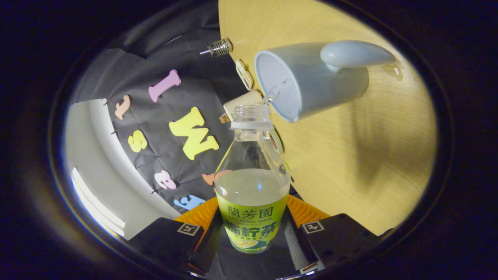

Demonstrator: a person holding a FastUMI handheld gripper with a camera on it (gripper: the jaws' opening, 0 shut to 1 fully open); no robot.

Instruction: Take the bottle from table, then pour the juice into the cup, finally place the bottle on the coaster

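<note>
A clear plastic bottle [252, 182] with a yellow-green label and no cap sits between my fingers, and my gripper [253, 241] is shut on its lower body. The whole view is tilted over, so the wooden table [350, 155] runs up one side. Pale juice fills the bottle to about its shoulder. Its open mouth [251, 112] lies right at the rim of a pale blue mug [311, 83], and a thin trickle leaves the mouth toward the mug's inside. The mug's handle [356, 53] faces me.
Near the mug's rim a small patterned flat piece [244, 74] and a beige square block [242, 102] lie on the table. A round flat thing [277, 142] shows partly behind the bottle's neck. A small clear glass object [220, 47] sits at the table's edge by the wall.
</note>
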